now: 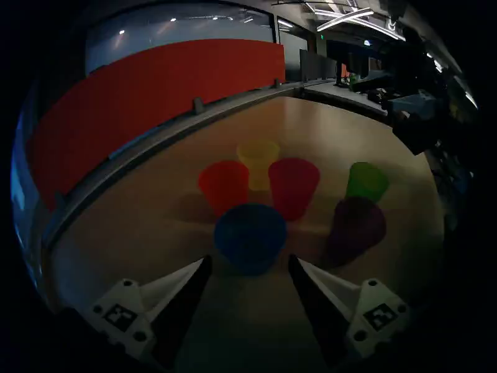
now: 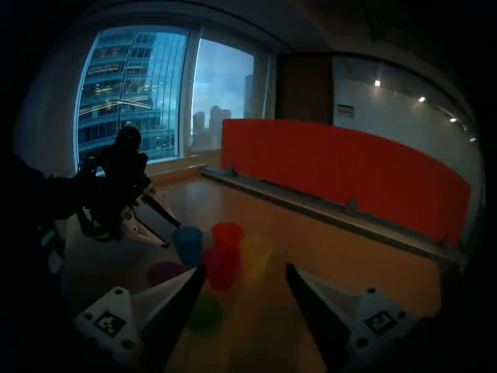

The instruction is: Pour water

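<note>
Left gripper view: a blue cup stood nearest on the wooden desk, with an orange cup and a red cup just behind it. A yellow cup stood behind those two, a purple cup off to the right and a green cup beyond that. Nothing blocked the way to the blue cup. The left gripper had its jaws spread wide and empty, the tips flanking the blue cup without touching it. A red partition ran along the desk's far edge under dim ceiling lights.

Right gripper view: the cluster sat ahead of the right gripper, its jaws likewise spread wide, holding nothing — the red cup showed just past one tip. Farther off, the left gripper, held in a dark hand, pointed at the blue cup. Tall windows showed towers outside.
</note>
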The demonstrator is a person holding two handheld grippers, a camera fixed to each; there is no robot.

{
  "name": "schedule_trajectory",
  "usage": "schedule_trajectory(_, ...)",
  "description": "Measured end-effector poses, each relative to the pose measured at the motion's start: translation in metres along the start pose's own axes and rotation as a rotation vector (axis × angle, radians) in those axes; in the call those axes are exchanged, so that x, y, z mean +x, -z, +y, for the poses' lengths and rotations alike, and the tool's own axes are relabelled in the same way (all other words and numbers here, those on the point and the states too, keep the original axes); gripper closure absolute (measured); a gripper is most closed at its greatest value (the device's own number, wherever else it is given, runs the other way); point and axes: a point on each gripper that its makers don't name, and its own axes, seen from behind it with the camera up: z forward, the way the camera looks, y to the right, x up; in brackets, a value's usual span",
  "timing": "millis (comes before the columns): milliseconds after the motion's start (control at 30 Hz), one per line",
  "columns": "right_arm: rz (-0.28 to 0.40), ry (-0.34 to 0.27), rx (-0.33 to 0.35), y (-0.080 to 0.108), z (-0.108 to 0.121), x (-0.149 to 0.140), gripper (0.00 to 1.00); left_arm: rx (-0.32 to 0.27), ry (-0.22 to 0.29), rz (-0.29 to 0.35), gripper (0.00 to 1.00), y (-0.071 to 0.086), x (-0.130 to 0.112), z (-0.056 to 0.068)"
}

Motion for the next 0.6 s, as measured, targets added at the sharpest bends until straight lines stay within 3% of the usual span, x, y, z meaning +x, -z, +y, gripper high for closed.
schedule_trajectory(367,-0.016,-0.008,-0.003,-0.005,0.005,-0.008,0.00,-0.041,0.017,-0.019,0.09,-0.022,0.000,0.004)
schedule_trajectory(600,-0.023,-0.010,-0.002,-0.008,0.006,-0.010,0.00,-0.043,0.029,-0.015,0.09,-0.033,0.005,-0.001)
